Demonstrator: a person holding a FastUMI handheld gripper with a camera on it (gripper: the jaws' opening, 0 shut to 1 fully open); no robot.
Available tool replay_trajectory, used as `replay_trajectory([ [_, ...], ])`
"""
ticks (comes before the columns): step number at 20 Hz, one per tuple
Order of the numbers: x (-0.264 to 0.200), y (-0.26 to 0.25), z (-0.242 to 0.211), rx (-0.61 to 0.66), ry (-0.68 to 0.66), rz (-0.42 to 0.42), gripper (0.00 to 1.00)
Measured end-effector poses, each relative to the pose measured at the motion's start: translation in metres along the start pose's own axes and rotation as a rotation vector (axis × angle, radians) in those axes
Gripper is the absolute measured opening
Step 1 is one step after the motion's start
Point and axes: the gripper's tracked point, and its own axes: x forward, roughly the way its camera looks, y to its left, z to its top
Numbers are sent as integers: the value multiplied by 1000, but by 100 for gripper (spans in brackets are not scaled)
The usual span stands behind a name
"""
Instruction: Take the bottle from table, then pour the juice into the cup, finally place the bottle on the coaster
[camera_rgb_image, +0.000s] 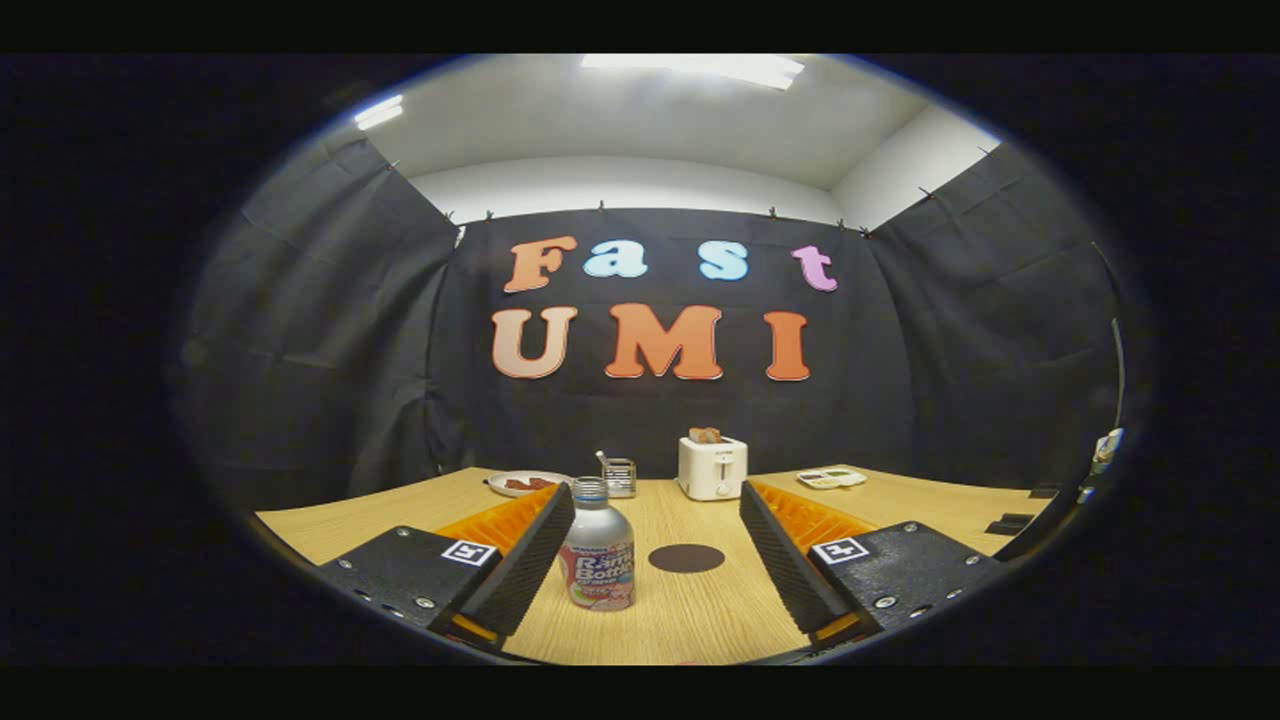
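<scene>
A silver bottle (597, 548) with a colourful label stands upright on the wooden table (690, 620), between my two fingers and close against the inner side of the left one. My gripper (655, 495) is open wide, and the bottle touches neither pad that I can tell. A dark round coaster (686, 558) lies flat on the table just right of the bottle, in the gap between the fingers. A small metal cup (620, 477) with something sticking out of it stands beyond the bottle, near the back of the table.
A white toaster (712, 466) with toast in its slots stands at the back, right of the cup. A plate (525, 483) with food sits at the back left. A small white device (831, 478) lies at the back right. Black cloth walls close the booth.
</scene>
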Motion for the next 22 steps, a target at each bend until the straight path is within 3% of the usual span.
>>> replay_trajectory([
  [4,6,24,-23,27,74,40,99],
  [22,47,40,-105,68,263,36,99],
])
